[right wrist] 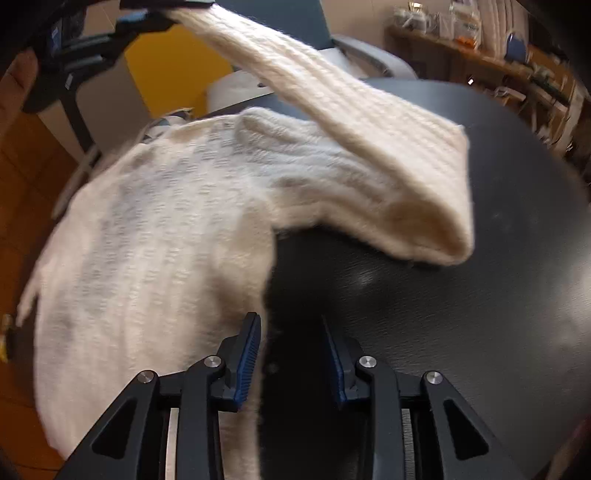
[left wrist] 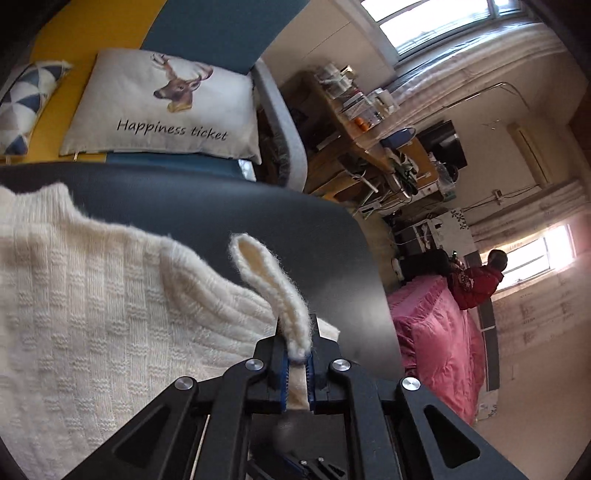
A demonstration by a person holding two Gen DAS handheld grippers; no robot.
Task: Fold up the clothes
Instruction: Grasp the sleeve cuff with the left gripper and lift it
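Observation:
A cream knitted sweater (left wrist: 92,295) lies spread on a dark round table (left wrist: 221,206). My left gripper (left wrist: 297,354) is shut on the end of the sweater's sleeve (left wrist: 269,280), whose cuff sticks up in a loop past the fingertips. In the right wrist view the sleeve (right wrist: 332,110) is lifted and stretches from the sweater's body (right wrist: 147,240) up to the left gripper (right wrist: 147,18) at the top left. My right gripper (right wrist: 291,325) stands open low over the table (right wrist: 480,295). The sweater's side edge runs along its left finger, and the pads press on nothing.
Behind the table is a yellow and blue sofa with a deer pillow (left wrist: 162,107) and a triangle-patterned pillow (left wrist: 22,107). A cluttered wooden desk (left wrist: 351,122) stands to the right. Farther off are a pink bed (left wrist: 439,339) and a person in red (left wrist: 480,284).

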